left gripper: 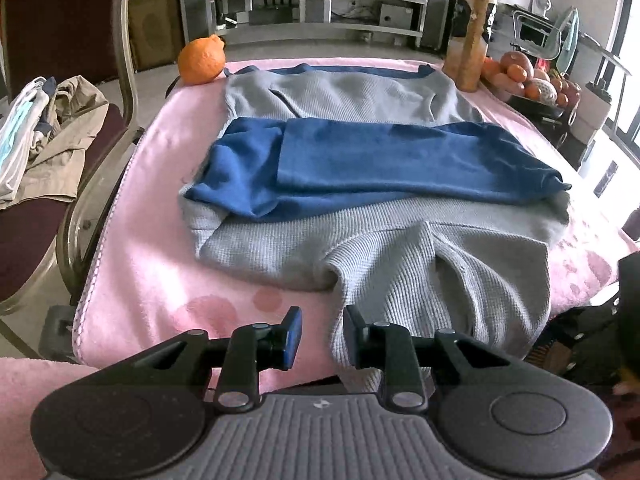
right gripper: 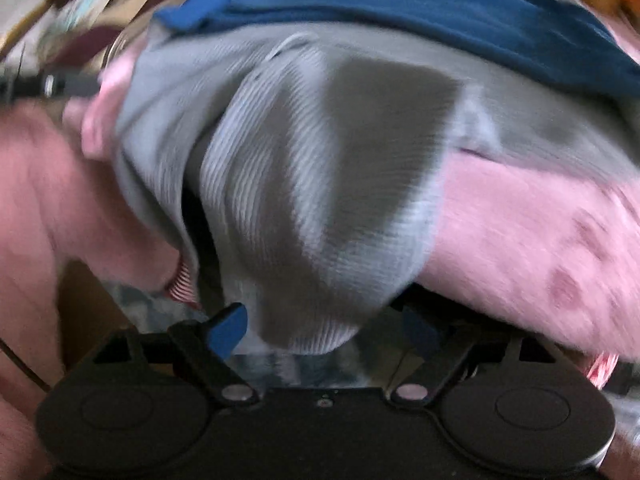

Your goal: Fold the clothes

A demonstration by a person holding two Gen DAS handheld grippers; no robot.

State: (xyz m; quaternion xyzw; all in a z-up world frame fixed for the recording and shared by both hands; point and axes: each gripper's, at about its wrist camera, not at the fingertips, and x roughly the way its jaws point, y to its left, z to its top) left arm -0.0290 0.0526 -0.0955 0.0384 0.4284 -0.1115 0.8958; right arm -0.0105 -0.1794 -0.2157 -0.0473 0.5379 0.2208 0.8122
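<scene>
1. A grey waffle-knit top (left gripper: 360,248) with blue sleeves (left gripper: 360,164) lies flat on a pink blanket (left gripper: 132,216) that covers the counter. Its collar end is far and its hem end is near.

2. Both sleeves are laid across the chest, one over the other, in a blue band from left to right. That keeps them inside the body's outline, as a fold would want. Whether the top will be folded further or is being opened out cannot be told.

3. The near hem spills over the near edge of the counter in loose bunched folds, so that part hangs free and can be reached from below.

4. The left tool (left gripper: 320,336) sits low at the near edge. Its pads are parted with a gap between them and nothing is in the gap. The hanging hem is just to its right, touching or nearly touching the right pad.

5. The right tool (right gripper: 324,332) looks up from below the edge in a blurred view. Its fingers are spread wide on either side of the drooping hem tip and are not gripping it.

6. An orange (left gripper: 200,60) sits at the far left corner and a bottle (left gripper: 472,28) at the far right. Both are clear of the top, so the middle is free.

7. A chair (left gripper: 48,152) on the left holds other clothes (left gripper: 44,136) in a heap.
</scene>
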